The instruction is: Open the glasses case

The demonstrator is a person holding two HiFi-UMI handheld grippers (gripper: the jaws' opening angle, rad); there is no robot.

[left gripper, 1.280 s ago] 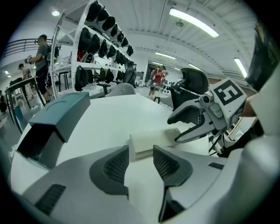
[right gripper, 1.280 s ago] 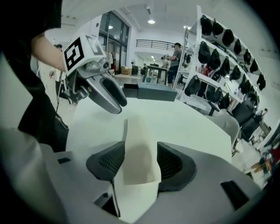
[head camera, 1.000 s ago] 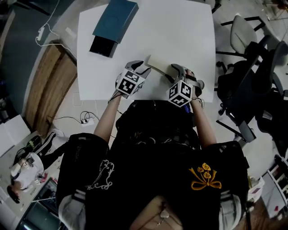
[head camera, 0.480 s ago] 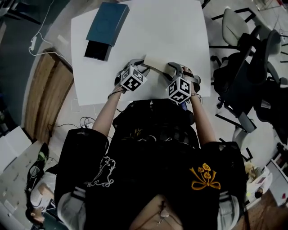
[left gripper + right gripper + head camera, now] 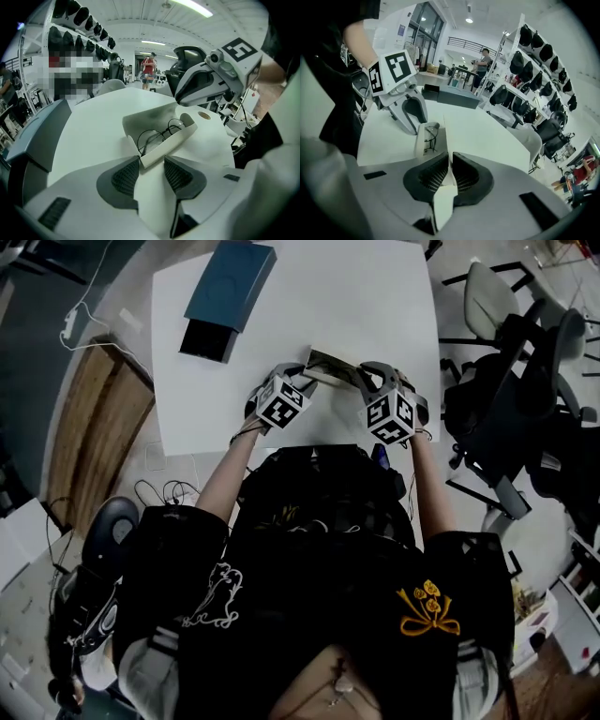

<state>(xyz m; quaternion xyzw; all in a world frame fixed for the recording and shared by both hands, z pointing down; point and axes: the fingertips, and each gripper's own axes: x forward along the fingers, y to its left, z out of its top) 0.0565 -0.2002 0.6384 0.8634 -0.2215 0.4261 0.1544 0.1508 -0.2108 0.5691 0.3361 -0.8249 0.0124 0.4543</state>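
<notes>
Blue on the far left: a blue box [image 5: 225,287] lies near the far left corner of the white table [image 5: 384,306], a dark inner sleeve poking out of its near end. It sits well apart from the action.

Moving in, the left gripper [image 5: 298,381] points down at the near edge of the table. In its own view, the left gripper [image 5: 151,164] has both ribbed pads pressed on the near end of the glasses case [image 5: 164,140], so that end is pinned. The case lies on the table between the two grippers and it is open. Wire-rimmed glasses [image 5: 157,136] lie in the tray, and the lid [image 5: 150,115] stands raised behind them.

From the head view, the glasses case [image 5: 330,367] shows as a pale wedge with its lid tilted up.

On to the right gripper [image 5: 367,381], at the case's other end. Its own view shows that the jaws of the right gripper [image 5: 449,171] have just been closing, and they now pinch the thin pale lid flap, with barely a gap left between the pads. The tray with the glasses sits just left of that flap, and the left gripper stands behind it.

Far right, off the table, office chairs [image 5: 506,296] crowd the floor.
</notes>
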